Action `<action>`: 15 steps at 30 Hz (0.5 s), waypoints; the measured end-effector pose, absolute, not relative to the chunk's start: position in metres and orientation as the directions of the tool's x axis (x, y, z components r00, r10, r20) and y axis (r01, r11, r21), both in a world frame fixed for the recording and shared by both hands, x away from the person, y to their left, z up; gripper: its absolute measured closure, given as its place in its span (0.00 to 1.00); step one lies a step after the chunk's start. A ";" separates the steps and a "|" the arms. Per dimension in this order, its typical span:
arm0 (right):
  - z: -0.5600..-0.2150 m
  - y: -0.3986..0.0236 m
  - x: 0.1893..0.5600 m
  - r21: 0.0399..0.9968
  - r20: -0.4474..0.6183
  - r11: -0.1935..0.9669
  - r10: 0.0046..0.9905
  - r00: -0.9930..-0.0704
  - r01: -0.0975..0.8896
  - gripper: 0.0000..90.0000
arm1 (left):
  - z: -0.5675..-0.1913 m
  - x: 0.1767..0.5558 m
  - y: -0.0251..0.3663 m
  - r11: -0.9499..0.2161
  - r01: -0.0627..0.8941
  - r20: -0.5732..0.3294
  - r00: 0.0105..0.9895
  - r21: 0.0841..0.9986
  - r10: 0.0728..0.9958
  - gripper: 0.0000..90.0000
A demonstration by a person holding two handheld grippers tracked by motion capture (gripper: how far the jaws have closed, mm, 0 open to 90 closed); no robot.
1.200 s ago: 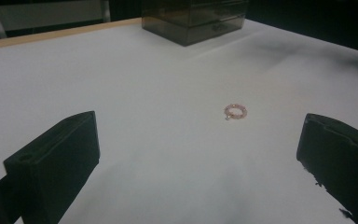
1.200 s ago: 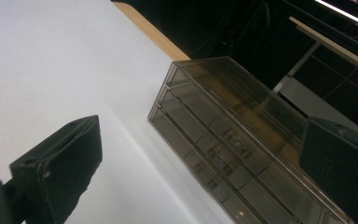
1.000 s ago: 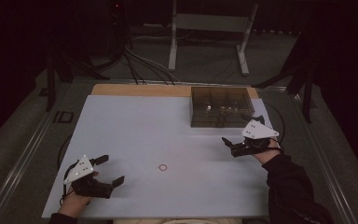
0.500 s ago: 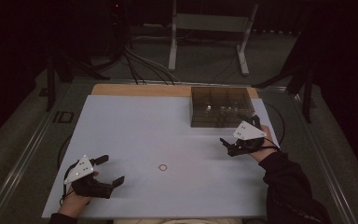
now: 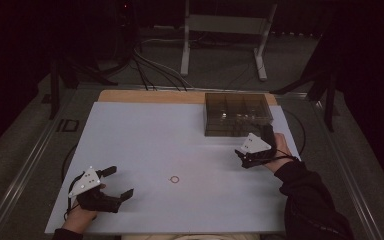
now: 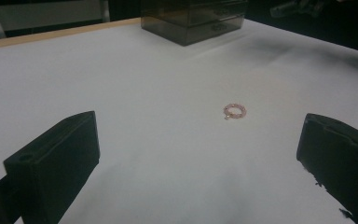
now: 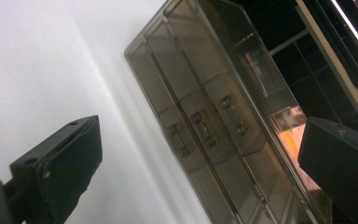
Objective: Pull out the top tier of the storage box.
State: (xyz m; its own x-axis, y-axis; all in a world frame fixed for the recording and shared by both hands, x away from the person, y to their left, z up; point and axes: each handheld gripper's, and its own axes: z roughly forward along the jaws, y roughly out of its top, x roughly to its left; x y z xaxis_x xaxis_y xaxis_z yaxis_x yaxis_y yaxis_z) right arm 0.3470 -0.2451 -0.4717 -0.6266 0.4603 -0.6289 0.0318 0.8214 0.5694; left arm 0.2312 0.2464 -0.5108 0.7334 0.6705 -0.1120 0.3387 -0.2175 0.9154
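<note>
Ring [image 5: 174,179] lies flat on the white table [image 5: 155,135], lower centre of the high view, well apart from both grippers. Left gripper [image 5: 116,183], lower left, is spread wide and holds nothing. Right gripper [image 5: 241,155], centre right, just below the smoked drawer box [image 5: 237,113], is likewise wide apart and empty.

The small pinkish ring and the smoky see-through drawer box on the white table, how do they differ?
The small pinkish ring lies flat near the table's front edge, between the two grippers; the smoky see-through drawer box stands at the far right. The ring is tiny and thin, the box far bigger and blocky, with three handled drawer fronts. The left gripper is nearer the ring, the right gripper nearer the box. Both rest on the white table, ungripped.
</note>
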 end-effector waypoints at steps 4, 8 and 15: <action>-0.476 -0.241 0.349 0.504 -0.669 0.863 0.422 -0.612 0.044 0.00 | -0.510 0.231 0.247 -0.215 0.336 -0.112 0.734 0.917 0.670 0.00; -0.481 -0.237 0.351 0.440 -0.702 0.896 0.381 -0.601 0.055 0.00 | -0.511 0.231 0.247 -0.219 0.340 -0.112 0.733 0.914 0.671 0.00; -0.489 -0.231 0.353 0.348 -0.753 0.936 0.316 -0.577 0.059 0.00 | -0.511 0.231 0.246 -0.216 0.340 -0.115 0.734 0.915 0.669 0.00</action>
State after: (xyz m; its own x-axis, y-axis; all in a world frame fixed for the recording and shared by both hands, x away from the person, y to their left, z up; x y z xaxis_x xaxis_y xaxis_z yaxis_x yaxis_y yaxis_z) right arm 0.3532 -0.2310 -0.4887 -0.5767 0.3162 -0.7533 0.0588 0.9357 0.3478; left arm 0.2310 0.2465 -0.5108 0.7340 0.6692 -0.1154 0.3405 -0.2157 0.9152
